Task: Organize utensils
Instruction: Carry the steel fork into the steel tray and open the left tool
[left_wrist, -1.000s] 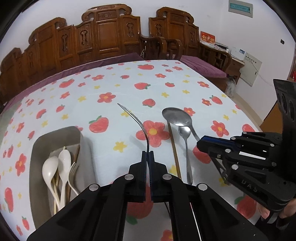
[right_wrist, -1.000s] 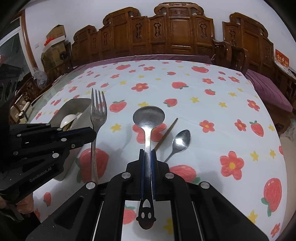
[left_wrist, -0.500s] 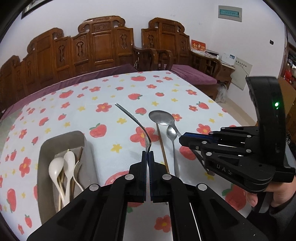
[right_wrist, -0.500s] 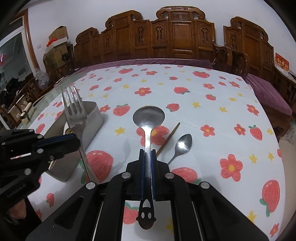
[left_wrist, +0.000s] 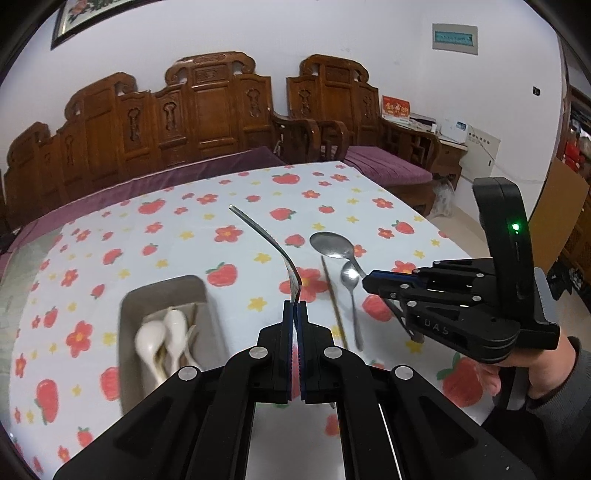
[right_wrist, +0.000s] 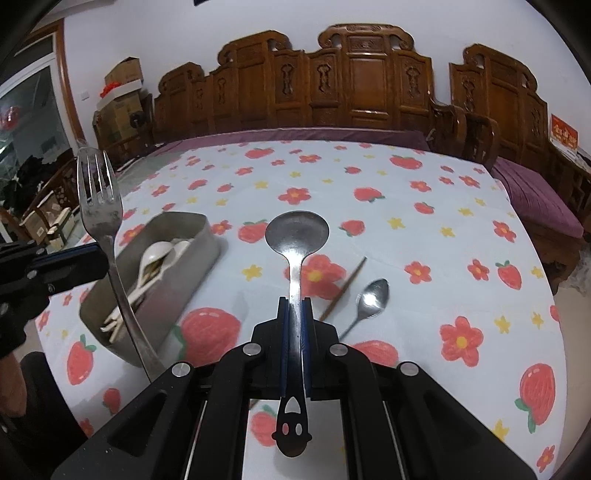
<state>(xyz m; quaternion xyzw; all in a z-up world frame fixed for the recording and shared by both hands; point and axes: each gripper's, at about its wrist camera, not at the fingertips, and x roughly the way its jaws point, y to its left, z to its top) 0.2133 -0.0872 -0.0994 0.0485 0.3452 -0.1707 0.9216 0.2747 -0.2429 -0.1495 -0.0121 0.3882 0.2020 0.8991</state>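
My left gripper (left_wrist: 294, 308) is shut on the handle of a metal fork (left_wrist: 266, 238), which I see edge-on, curving up and away above the table. In the right wrist view the fork (right_wrist: 98, 195) stands with its tines up, just left of the grey tray (right_wrist: 184, 288), held by the left gripper (right_wrist: 103, 258). My right gripper (right_wrist: 294, 304) is shut on the handle of a large metal spoon (right_wrist: 297, 230), bowl pointing forward above the cloth. The left wrist view shows the right gripper (left_wrist: 365, 282) and the large spoon (left_wrist: 330, 243) to the right.
The tray (left_wrist: 166, 286) holds white spoons (left_wrist: 147, 339) and other utensils. A small metal spoon (right_wrist: 373, 295) and a brown chopstick (right_wrist: 343, 288) lie on the strawberry-print tablecloth (right_wrist: 406, 221). Carved wooden chairs line the far side. A hand (left_wrist: 532, 369) grips the right tool.
The left gripper has risen with the fork and drawn back toward the tray; in the right wrist view the fork has shifted left and higher. The right gripper keeps its hold on the large spoon.
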